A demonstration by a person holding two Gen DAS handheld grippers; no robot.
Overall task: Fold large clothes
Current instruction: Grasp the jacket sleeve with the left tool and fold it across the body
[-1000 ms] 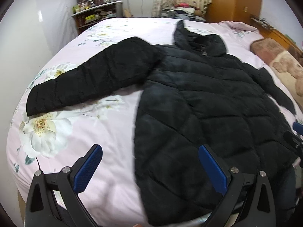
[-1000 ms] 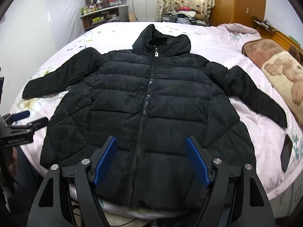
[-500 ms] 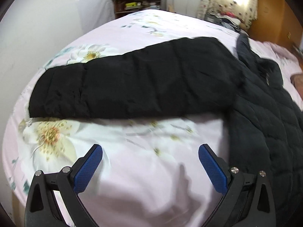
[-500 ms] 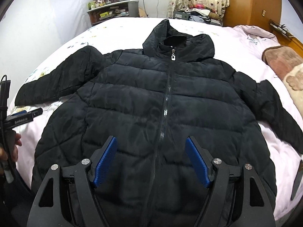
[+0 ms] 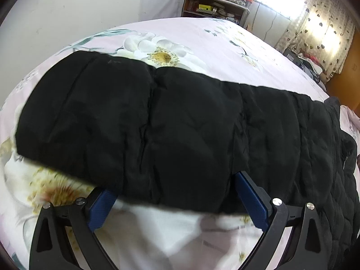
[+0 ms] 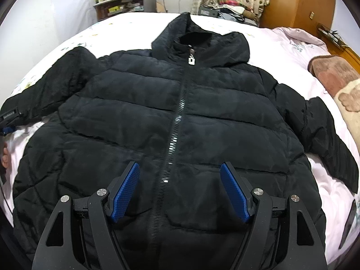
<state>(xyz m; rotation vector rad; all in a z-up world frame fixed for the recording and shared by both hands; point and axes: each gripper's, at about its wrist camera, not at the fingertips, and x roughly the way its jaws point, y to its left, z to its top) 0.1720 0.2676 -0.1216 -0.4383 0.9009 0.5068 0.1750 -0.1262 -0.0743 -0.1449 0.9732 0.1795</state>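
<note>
A black hooded puffer jacket [image 6: 139, 117] lies face up and zipped on the pink floral bed sheet [image 5: 225, 51], both sleeves spread out. Its left sleeve [image 5: 157, 123] fills the left wrist view. My left gripper [image 5: 177, 193] is at the sleeve's near edge. Its jaws are closing, still wide, and the sleeve edge lies between them and covers the blue fingertips [image 5: 103, 204]. My right gripper [image 6: 180, 180] hangs open just above the jacket's lower front, astride the zipper [image 6: 177, 121], with nothing held. The left gripper's body [image 6: 10, 114] shows at the far left of the right wrist view.
A cluttered shelf [image 6: 121, 2] stands beyond the bed's far left corner, with a white wall on the left. A wooden wardrobe [image 6: 297, 2] stands at the back right. A brown plush blanket [image 6: 333, 74] and a dark flat object [image 6: 348, 222] lie along the bed's right side.
My left gripper has swung left from the jacket body and dropped onto the sleeve, whose edge now sits between its fingers. My right gripper has come lower and closer to the jacket front.
</note>
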